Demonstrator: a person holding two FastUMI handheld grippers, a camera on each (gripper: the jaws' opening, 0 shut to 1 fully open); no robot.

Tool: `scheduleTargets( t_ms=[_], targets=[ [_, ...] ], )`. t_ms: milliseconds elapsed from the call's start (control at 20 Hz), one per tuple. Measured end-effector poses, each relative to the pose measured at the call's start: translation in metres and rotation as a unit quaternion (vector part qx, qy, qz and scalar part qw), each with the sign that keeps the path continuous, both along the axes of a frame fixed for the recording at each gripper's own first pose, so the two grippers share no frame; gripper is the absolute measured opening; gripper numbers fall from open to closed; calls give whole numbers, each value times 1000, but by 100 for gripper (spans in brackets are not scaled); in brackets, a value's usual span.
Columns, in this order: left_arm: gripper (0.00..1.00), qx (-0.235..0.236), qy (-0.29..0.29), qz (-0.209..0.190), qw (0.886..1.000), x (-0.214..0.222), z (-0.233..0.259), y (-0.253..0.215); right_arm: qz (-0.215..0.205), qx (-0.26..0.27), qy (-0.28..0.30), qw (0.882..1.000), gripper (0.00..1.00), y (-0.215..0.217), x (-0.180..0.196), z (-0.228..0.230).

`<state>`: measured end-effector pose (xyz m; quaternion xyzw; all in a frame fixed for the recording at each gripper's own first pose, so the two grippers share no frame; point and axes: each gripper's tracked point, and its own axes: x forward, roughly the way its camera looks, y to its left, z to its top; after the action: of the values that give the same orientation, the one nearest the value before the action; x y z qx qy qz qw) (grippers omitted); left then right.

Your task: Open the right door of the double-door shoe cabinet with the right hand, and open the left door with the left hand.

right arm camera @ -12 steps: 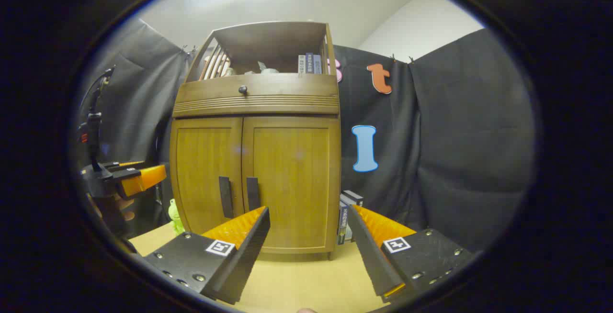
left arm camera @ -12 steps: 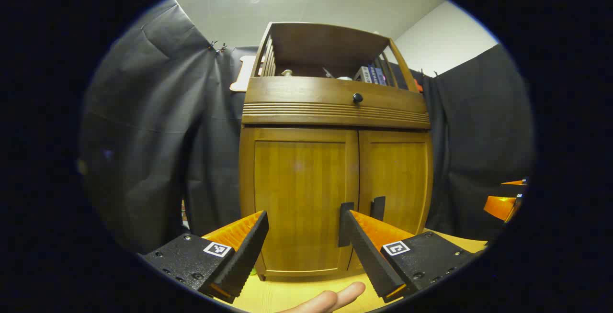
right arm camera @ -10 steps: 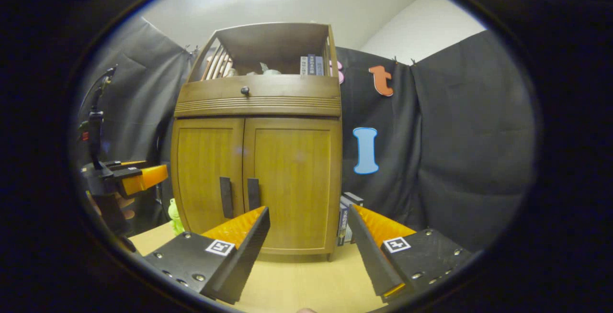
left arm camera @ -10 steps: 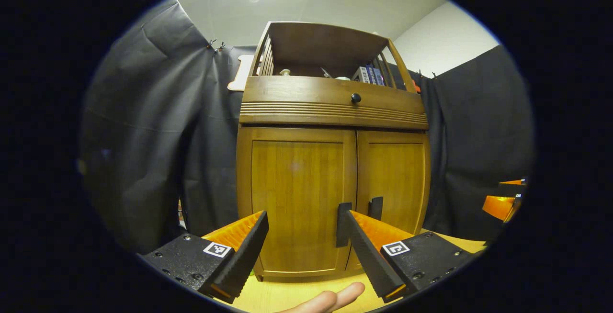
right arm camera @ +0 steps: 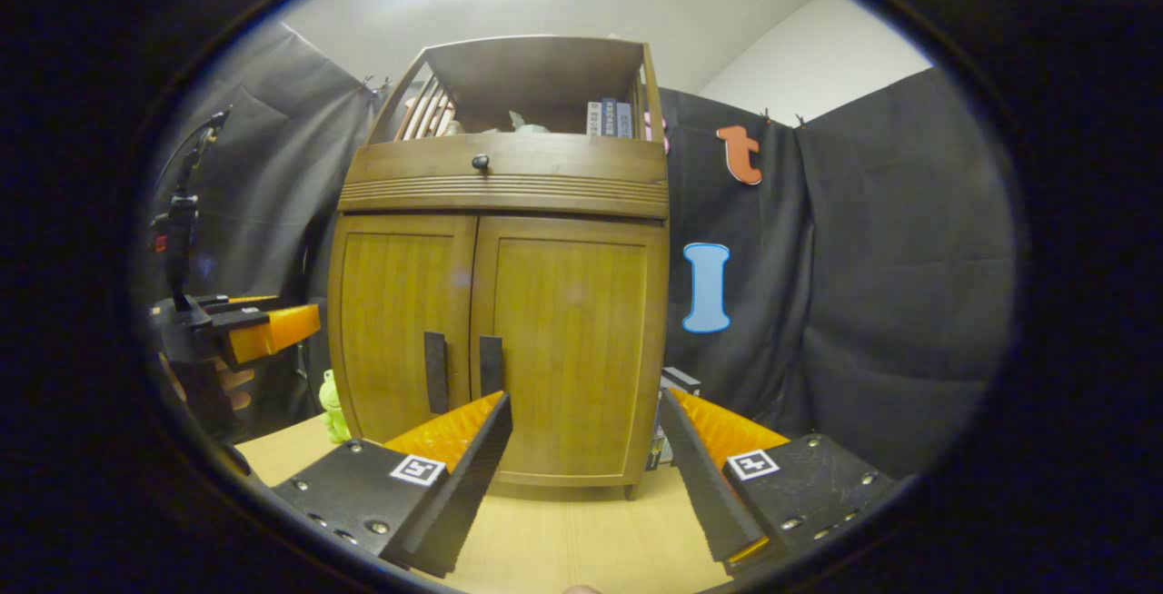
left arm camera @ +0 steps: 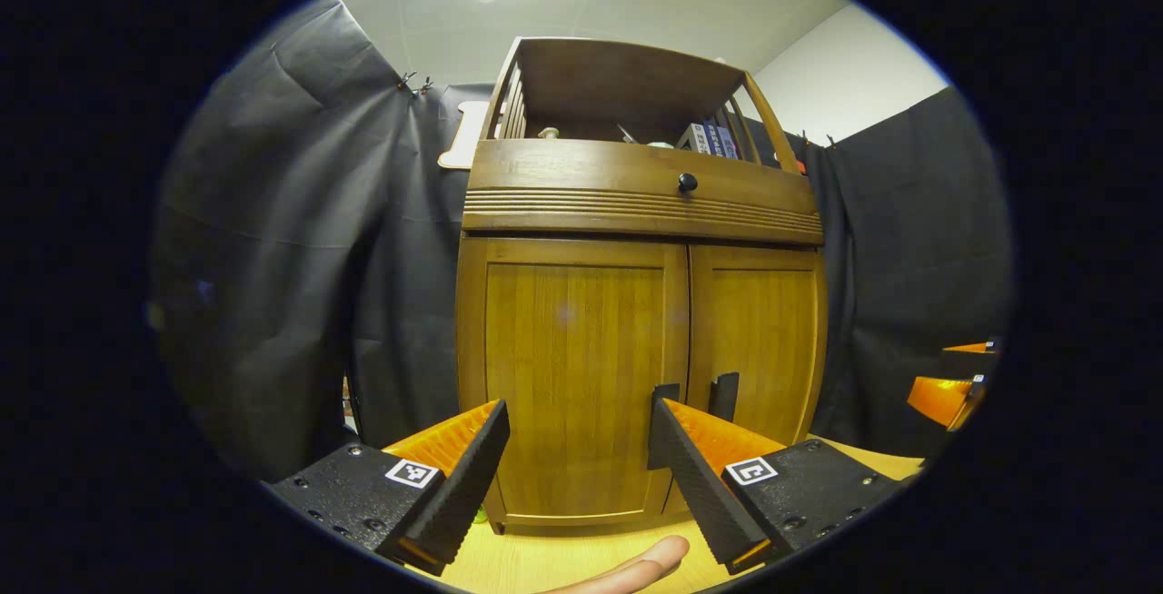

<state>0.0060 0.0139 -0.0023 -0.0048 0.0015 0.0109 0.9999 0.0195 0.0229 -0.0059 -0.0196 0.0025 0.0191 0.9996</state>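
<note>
Shoe cabinet (right arm camera: 500,303) stands shut on the tabletop (right arm camera: 563,539), both tools spread and short of it: right tool (right arm camera: 586,449) before the right door (right arm camera: 568,353), left tool (left arm camera: 577,458) facing the left door (left arm camera: 572,376). Risk: close-set handles (right arm camera: 491,362), so a tool may catch the wrong one.
</note>
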Motion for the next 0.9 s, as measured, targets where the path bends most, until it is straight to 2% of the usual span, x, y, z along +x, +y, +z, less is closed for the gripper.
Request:
scheduleTargets(
  t_ms=[200,300,400,550,800,900],
  targets=[
    [99,-4,-7,5,1000,-2,4,7,11,-2,1,1000,99,10,12,-5],
    [99,-8,-6,1,1000,0,3,9,15,-10,6,1000,100,12,25,-7],
    [99,-16,-1,-4,1000,3,0,11,28,-25,2,999,94,21,40,-6],
    [99,-20,10,1,1000,7,-6,17,29,-45,-2,999,97,31,64,-9],
    [99,-23,9,4,1000,12,-6,22,55,-16,18,998,95,80,109,-35],
    [99,-21,11,6,1000,16,-8,24,44,-16,25,999,98,89,132,-47]
  ],
)
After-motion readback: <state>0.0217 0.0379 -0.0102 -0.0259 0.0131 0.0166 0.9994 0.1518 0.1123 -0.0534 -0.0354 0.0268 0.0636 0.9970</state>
